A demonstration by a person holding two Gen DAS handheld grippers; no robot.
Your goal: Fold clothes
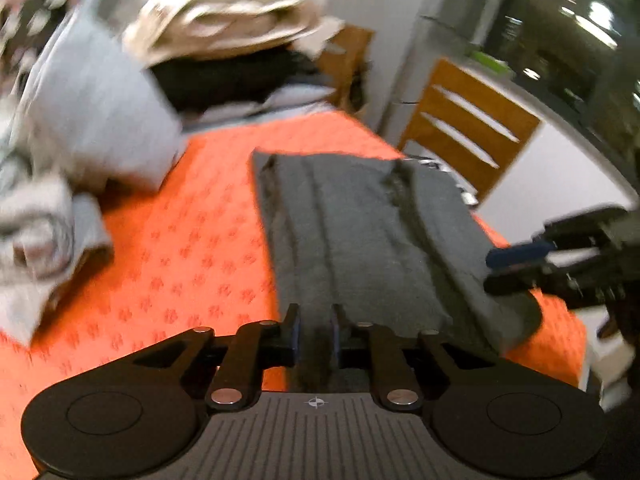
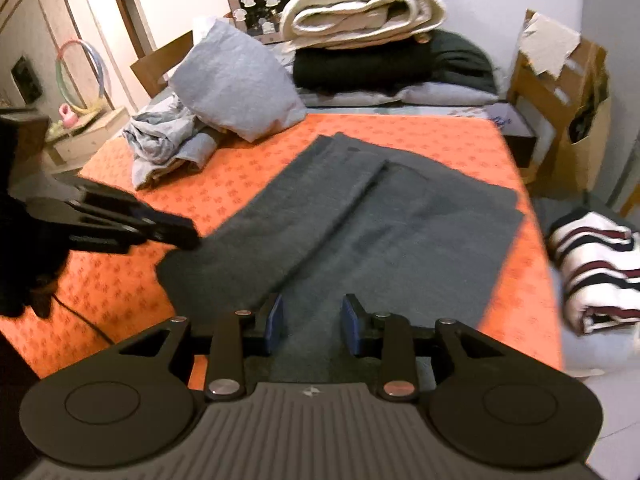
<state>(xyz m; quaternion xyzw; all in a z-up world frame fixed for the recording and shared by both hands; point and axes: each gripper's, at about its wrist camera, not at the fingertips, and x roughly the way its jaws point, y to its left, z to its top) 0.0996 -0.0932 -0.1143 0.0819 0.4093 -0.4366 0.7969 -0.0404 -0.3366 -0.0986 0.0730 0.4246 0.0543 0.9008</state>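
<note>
L gripper: jaws part open, narrow gap, over near edge of grey garment; can't tell if pads pinch cloth.
R gripper: jaws apart, wider gap, nothing clamped; grey cloth lies below.
Garment: folded flat on orange bedspread, long axis running from near-left to far-right in R view.
Writing: none legible.
Beyond: grey pillow, cream blanket roll, striped folded top at R.

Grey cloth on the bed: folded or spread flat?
Folded. The grey cloth lies in overlapping layers with stepped edges on the orange bedspread.
</note>
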